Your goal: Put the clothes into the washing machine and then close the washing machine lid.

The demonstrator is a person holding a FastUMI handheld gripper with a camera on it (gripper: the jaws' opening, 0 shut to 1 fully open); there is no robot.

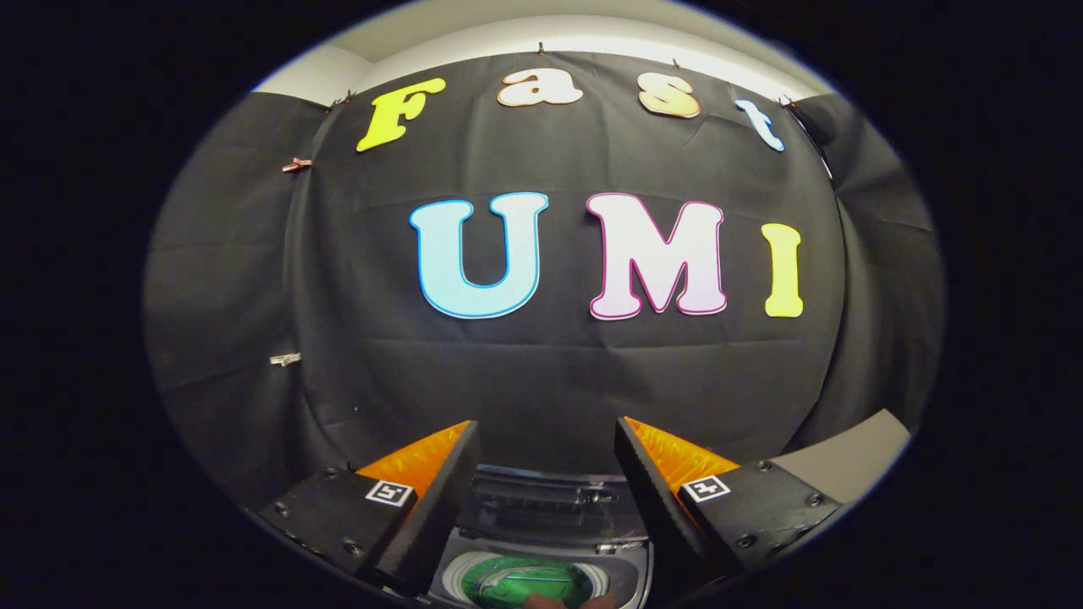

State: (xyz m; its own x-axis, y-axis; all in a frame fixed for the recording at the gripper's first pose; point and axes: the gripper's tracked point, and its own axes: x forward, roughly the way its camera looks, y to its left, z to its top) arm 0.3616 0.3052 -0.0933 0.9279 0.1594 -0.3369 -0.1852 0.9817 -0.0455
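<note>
My gripper (pixel 546 436) is open, its two fingers spread wide with nothing between them. Below and between the fingers lies the washing machine (pixel 541 541), seen from above with its lid (pixel 541 499) raised at the back. Inside its round drum sits a green piece of clothing (pixel 525 584). The gripper hovers above the machine and touches nothing.
The booth's black cloth wall (pixel 541 372) stands close ahead, beyond the fingers. A pale surface (pixel 854 457) shows to the right of the right finger. A small brownish thing (pixel 558 602) lies at the near edge of the drum; what it is I cannot tell.
</note>
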